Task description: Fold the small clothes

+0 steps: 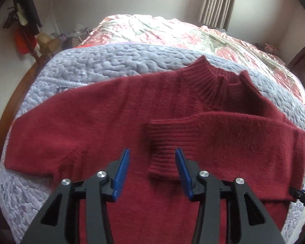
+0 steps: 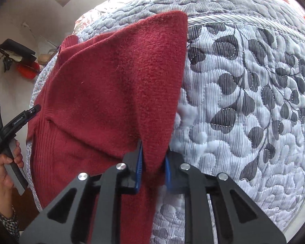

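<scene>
while the red sweater (image 1: 103, 109) lies spread across the grey quilt (image 1: 87, 65) on the bed, the left gripper (image 1: 152, 168) hovers just above its chest with its jaws spread wide and nothing between them. one sleeve is already folded across the sweater's front, its ribbed cuff (image 1: 162, 152) resting near the middle of the body, right between the left gripper's blue pads (image 1: 123, 168). that placement reads as a release just made, or a pause before the next grab; either way the cuff sits loose on the sweater. the sweater's other sleeve stretches straight out to the side, unfolded, and its ribbed collar points away toward the floral bedcover (image 1: 172, 34) beyond the sweater.

at the sweater's side edge, the right gripper (image 2: 153, 162) pinches a fold of the knit, jaws pressed onto the fabric, which runs through them and rises in a taut ridge toward a raised corner. it likely holds the edge up so the side panel can be carried over toward the sweater's middle. in the right wrist view a hand (image 2: 4, 168) grips the left gripper's handle at the sweater's far side.

judging by this, the fold is partly done: one sleeve in, one sleeve and both sides to go.
</scene>
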The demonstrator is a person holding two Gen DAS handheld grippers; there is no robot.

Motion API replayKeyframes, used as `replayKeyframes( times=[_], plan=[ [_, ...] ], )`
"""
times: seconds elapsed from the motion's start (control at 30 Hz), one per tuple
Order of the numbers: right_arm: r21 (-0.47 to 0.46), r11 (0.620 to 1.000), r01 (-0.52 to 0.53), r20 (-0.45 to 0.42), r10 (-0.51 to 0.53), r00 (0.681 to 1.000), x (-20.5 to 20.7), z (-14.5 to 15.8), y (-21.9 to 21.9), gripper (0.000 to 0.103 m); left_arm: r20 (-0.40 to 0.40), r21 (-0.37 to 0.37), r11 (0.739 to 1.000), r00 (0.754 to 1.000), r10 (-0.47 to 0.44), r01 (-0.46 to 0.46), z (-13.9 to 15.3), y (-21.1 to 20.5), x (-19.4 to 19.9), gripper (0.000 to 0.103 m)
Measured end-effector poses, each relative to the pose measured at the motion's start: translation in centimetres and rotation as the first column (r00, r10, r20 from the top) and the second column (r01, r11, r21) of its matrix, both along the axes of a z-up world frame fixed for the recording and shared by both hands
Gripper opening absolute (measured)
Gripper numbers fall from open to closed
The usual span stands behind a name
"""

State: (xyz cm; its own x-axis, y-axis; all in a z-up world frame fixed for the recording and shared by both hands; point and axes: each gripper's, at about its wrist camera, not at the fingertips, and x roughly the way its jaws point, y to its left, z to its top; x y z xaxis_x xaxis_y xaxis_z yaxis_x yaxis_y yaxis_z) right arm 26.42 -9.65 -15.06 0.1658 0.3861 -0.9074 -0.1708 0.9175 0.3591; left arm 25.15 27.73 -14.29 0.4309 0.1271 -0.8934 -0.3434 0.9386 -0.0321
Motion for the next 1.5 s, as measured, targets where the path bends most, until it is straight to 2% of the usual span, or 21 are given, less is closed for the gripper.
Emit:
replayKeyframes(
  times=[0.1,0.13,0.2,0.27,0.3,0.4,0.47,0.53,0.67,0.73,0.87,0.97,1.03,1.1,1.17,1.27,1.4,1.5],
  plan=[
    [0.01,1.0,0.009,-0.011,-0.009,1.0,0.0,0.4,-0.6,0.018,-0.005,-0.007,1.0,1.0,0.023,-0.023,0.4,1.7,-1.2,0.051],
    [-0.012,1.0,-0.002,-0.005,0.002,1.0,-0.1,0.7,-0.3,0.022,-0.003,-0.01,1.0,1.0,0.028,-0.028,0.6,2.0,-1.5,0.051],
    [-0.109,0.994,-0.007,0.037,0.011,0.999,-0.3,1.8,0.0,0.04,0.013,-0.028,0.999,1.0,0.021,-0.021,1.0,1.8,-1.7,0.051],
    [-0.169,0.986,0.014,0.104,0.004,0.995,-0.8,3.4,0.3,0.039,0.027,-0.046,0.999,1.0,0.001,0.0,1.3,1.0,-1.4,0.052],
    [-0.157,0.987,0.026,0.127,-0.006,0.992,-0.9,4.2,0.3,0.039,0.035,-0.066,0.998,0.999,-0.014,0.016,1.4,0.4,-1.1,0.053],
    [-0.037,0.999,0.009,0.147,-0.004,0.989,-1.3,6.1,1.2,0.039,0.039,-0.1,0.993,0.997,-0.063,0.067,1.1,-1.7,0.1,0.054],
    [0.027,0.999,-0.031,0.128,0.027,0.991,-1.2,6.2,2.4,0.039,0.032,-0.102,0.99,0.995,-0.094,0.097,0.6,-3.0,0.9,0.054],
    [0.004,0.999,-0.04,0.105,0.04,0.994,-1.0,5.1,3.6,0.037,0.015,-0.118,0.985,0.992,-0.126,0.127,-0.3,-4.0,1.5,0.054],
    [-0.069,0.998,-0.004,0.039,0.006,0.999,-0.8,1.7,4.4,0.036,-0.079,-0.102,0.986,0.987,-0.141,0.133,-3.4,-4.4,2.5,0.054],
    [-0.061,0.998,0.015,0.026,-0.013,1.0,-1.0,0.5,4.0,0.036,-0.088,-0.113,0.983,0.984,-0.158,0.147,-4.2,-4.4,2.7,0.057],
    [-0.101,0.995,0.012,0.028,-0.009,1.0,-0.9,0.0,5.2,0.038,-0.084,-0.163,0.977,0.984,-0.156,0.141,-4.8,-3.9,3.1,0.06],
    [-0.137,0.99,0.016,0.037,-0.011,0.999,-0.8,1.3,6.5,0.041,-0.086,-0.207,0.967,0.982,-0.17,0.149,-3.8,-3.2,3.0,0.06],
    [-0.119,0.993,0.019,0.074,-0.011,0.997,-1.3,3.2,7.3,0.046,-0.052,-0.212,0.968,0.988,-0.146,0.132,-1.9,-1.5,2.1,0.062],
    [-0.102,0.995,0.001,0.098,0.009,0.995,-1.8,4.8,8.6,0.049,-0.016,-0.205,0.973,0.994,-0.108,0.102,0.1,1.1,0.4,0.076],
    [-0.1,0.994,-0.038,0.112,0.049,0.993,-2.1,5.8,11.0,0.049,-0.008,-0.194,0.979,0.998,-0.061,0.059,1.0,4.1,-1.3,0.077],
    [-0.092,0.991,-0.093,0.098,0.102,0.99,-2.0,6.1,14.8,0.049,-0.056,-0.173,0.984,0.998,0.032,-0.041,1.0,9.9,-4.2,0.077],
    [-0.098,0.986,-0.136,0.072,0.143,0.987,-1.3,5.1,19.3,0.049,-0.114,-0.123,0.977,0.981,0.158,-0.172,0.2,17.2,-8.4,0.077],
    [-0.091,0.983,-0.159,0.056,0.165,0.985,-1.5,4.3,21.4,0.049,-0.151,-0.147,0.947,0.953,0.264,-0.286,-0.7,23.1,-12.0,0.077]
  ],
)
